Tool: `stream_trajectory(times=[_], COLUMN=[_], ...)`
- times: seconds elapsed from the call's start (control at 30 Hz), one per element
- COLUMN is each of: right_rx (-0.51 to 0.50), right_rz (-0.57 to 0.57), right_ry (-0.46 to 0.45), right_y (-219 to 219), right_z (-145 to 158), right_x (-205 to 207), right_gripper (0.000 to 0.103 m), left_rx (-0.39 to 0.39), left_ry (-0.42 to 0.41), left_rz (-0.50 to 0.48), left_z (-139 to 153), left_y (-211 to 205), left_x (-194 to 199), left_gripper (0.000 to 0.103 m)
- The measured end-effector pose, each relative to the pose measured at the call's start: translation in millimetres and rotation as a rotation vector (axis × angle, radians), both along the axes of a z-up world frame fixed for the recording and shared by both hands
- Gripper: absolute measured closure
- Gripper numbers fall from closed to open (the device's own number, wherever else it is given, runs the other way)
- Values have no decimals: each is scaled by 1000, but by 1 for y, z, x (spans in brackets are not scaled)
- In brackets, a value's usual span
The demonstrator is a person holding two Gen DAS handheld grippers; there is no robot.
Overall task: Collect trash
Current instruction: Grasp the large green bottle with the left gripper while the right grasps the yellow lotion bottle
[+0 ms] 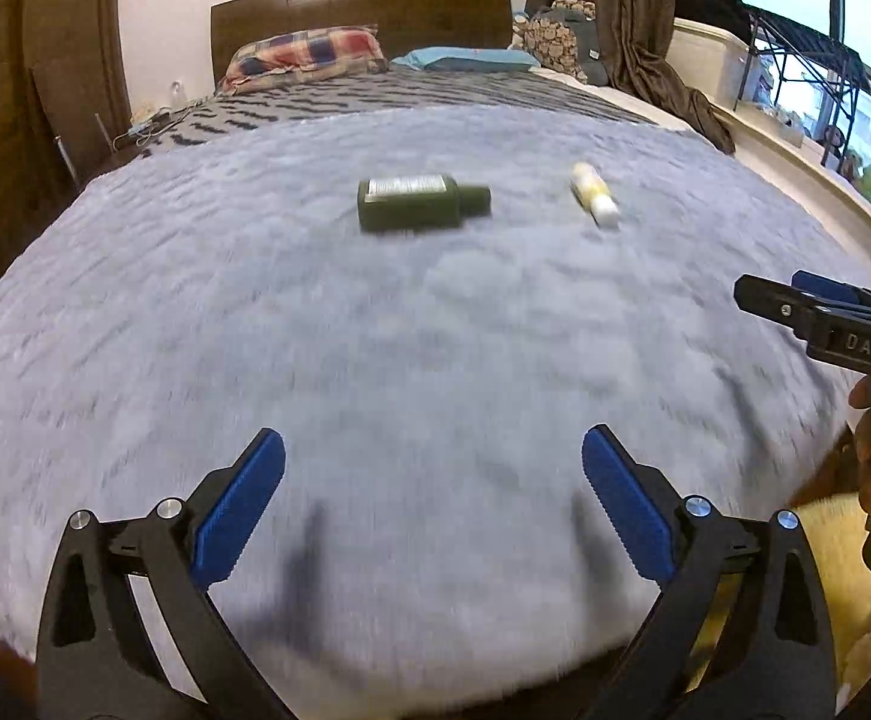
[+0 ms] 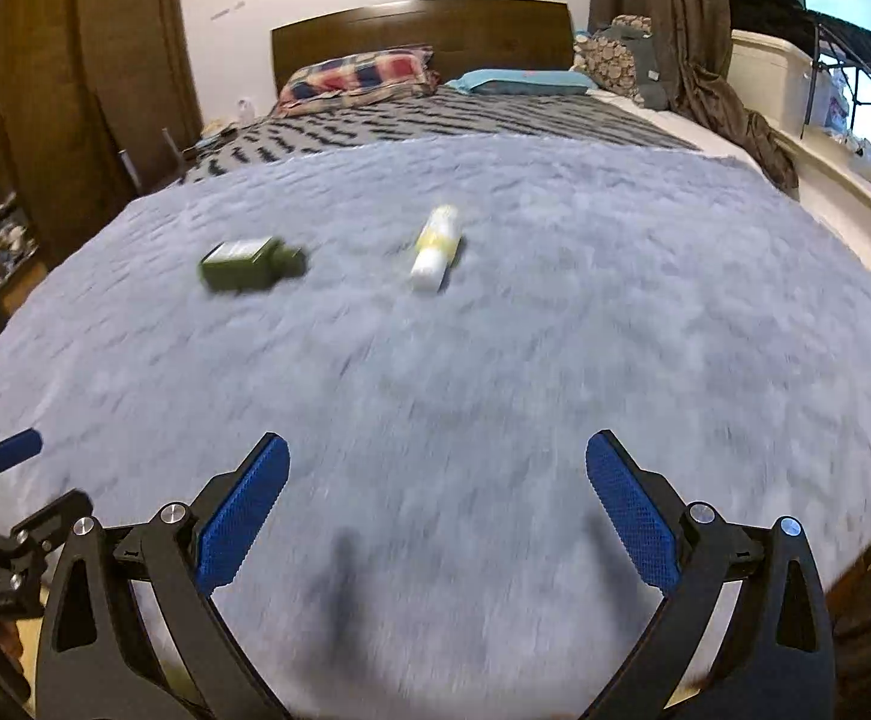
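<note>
A dark green bottle lies on its side on the grey fluffy blanket, in the middle of the bed. A small white and yellow tube lies to its right. In the right wrist view the green bottle is at the left and the tube nearer the centre. My left gripper is open and empty above the blanket's near end, well short of both items. My right gripper is open and empty too; it also shows at the right edge of the left wrist view.
Pillows and a wooden headboard stand at the far end of the bed. A dark curtain and a window ledge run along the right. A wooden wardrobe is at the left.
</note>
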State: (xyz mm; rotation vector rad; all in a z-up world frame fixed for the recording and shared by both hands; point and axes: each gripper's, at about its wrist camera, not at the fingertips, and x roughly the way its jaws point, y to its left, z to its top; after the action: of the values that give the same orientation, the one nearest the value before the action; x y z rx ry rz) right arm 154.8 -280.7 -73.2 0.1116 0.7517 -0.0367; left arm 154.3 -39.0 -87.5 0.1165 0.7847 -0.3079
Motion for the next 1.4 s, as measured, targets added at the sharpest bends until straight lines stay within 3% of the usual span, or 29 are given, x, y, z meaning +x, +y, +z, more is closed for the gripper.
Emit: stream_trajectory(times=[0.33,0.6,0.87,1.0,1.13,1.17,1.4], right_rx=[56,55,35,37,42,45,13], right_rz=[-57,-18,2,-5,-19,-20,-1], right_ry=[41,87,129,135,132,125,87], right_y=[-20,-7,0,-2,-4,-5,-1], right_z=[-18,-29,-38,-40,-40,-39,-28], right_x=[101,145,163,168,170,169,146], right_gripper=[5,26,36,42,66,69,70], left_rx=[-16,30,79,60,36,32,44], left_ry=[-31,-5,58,87,113,113,72], left_rz=[13,43,64,49,24,17,-3], left_z=[4,-11,-28,-32,-36,-35,-28], left_y=[-27,-44,-50,-52,-55,-56,-58], left_x=[99,160,197,213,224,223,204], left_gripper=[8,8,8,8,10,18,19])
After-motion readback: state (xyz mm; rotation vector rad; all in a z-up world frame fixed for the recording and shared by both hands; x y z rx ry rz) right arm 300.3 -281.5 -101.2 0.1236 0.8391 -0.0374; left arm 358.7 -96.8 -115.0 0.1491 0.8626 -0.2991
